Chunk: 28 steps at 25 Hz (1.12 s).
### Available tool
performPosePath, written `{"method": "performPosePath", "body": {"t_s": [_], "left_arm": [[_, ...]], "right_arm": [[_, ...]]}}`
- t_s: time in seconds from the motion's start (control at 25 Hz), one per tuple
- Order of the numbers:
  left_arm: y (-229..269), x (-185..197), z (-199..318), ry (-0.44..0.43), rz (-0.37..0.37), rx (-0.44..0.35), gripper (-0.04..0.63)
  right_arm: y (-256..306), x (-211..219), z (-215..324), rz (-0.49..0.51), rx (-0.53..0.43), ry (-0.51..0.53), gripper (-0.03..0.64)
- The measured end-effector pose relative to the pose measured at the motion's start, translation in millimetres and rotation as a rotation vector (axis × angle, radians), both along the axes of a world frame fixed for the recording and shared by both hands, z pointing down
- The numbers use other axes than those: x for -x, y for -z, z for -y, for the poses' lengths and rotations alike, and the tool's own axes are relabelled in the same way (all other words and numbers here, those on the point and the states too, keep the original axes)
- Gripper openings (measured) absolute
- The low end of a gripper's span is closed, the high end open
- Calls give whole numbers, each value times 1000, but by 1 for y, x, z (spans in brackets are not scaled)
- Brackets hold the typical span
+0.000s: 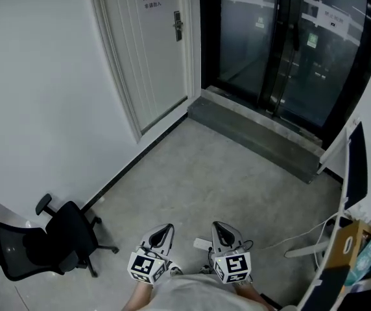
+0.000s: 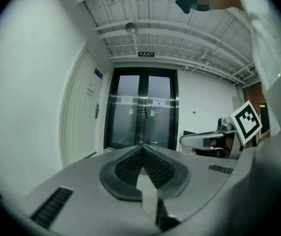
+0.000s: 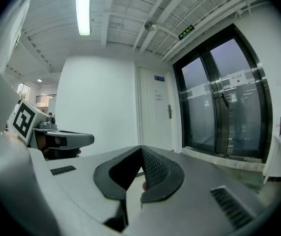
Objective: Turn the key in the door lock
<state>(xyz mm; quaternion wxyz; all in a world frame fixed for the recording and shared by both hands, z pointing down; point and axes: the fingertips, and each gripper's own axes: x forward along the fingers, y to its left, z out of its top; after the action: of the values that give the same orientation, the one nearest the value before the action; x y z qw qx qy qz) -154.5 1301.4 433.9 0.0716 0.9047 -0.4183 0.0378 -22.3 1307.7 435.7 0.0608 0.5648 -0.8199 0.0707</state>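
Note:
The white door (image 1: pixel 153 57) stands far ahead at the upper left, its dark lock plate and handle (image 1: pixel 178 26) small on its right edge; a key cannot be made out from here. The same lock (image 3: pixel 169 112) shows in the right gripper view and faintly (image 2: pixel 96 112) in the left gripper view. Both grippers are held low and close to the person's body, side by side, pointing towards the doors. My left gripper (image 1: pixel 166 229) (image 2: pixel 142 149) is shut, pads meeting at the tip. My right gripper (image 1: pixel 220 228) (image 3: pixel 141 149) is also shut, with nothing clearly held.
Dark glass double doors (image 1: pixel 283 44) stand right of the white door behind a raised stone step (image 1: pixel 257 131). A black office chair (image 1: pixel 43 241) sits on the floor at the lower left. Boards, a cardboard box (image 1: pixel 351 241) and a white cable (image 1: pixel 302 232) crowd the right side.

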Motion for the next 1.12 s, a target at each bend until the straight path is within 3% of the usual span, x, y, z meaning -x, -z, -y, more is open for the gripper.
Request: {"method": "performPosePath", "body": {"t_s": [0.28, 0.52, 0.76, 1.0, 1.12], "left_arm": [[-16, -12, -2, 47, -25, 18, 6], [-32, -7, 18, 69, -18, 65, 6], [-35, 12, 92, 62, -20, 59, 6], [-10, 27, 186, 3, -50, -30, 6], [3, 28, 223, -39, -24, -62, 6]], "right_arm": [[-15, -23, 2, -26, 26, 50, 3], [-22, -32, 37, 20, 50, 18, 3], [-27, -14, 105, 5, 62, 2, 3], [-11, 11, 183, -6, 20, -10, 3], [-7, 18, 218, -5, 12, -35, 3]]}}
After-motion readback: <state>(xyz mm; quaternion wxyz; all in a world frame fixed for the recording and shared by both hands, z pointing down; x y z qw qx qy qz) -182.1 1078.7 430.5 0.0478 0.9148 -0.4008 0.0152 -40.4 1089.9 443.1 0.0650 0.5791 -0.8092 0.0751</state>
